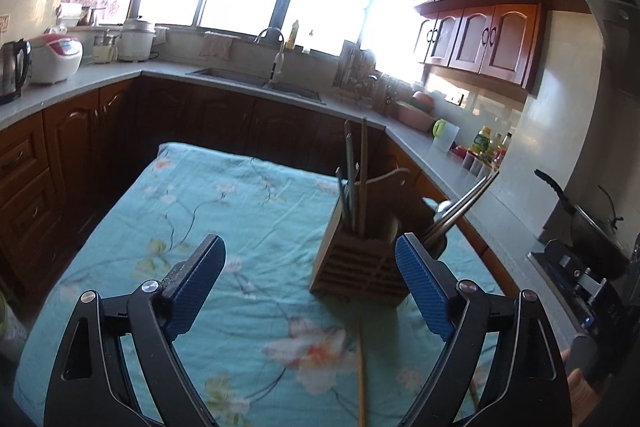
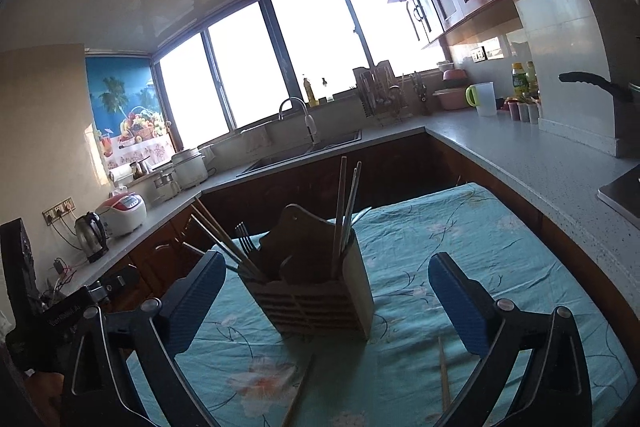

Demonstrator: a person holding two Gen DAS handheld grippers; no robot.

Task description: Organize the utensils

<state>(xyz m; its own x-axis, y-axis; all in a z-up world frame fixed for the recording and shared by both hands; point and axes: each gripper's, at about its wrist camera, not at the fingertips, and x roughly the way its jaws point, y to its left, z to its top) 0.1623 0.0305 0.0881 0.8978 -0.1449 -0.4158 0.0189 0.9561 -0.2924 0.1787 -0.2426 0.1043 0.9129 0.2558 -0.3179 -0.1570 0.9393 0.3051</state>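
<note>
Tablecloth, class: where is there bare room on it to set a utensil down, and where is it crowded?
Free: the wide stretch of tablecloth left of the wooden utensil holder, out to its far edge. Crowded: in front of the holder, where loose chopsticks lie.

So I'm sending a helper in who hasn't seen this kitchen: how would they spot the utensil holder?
Find the table with the turquoise floral cloth in the middle of the kitchen. The wooden utensil holder stands upright on it, a slatted box with chopsticks and a fork poking out. The loose chopsticks lie flat on the cloth.
</note>
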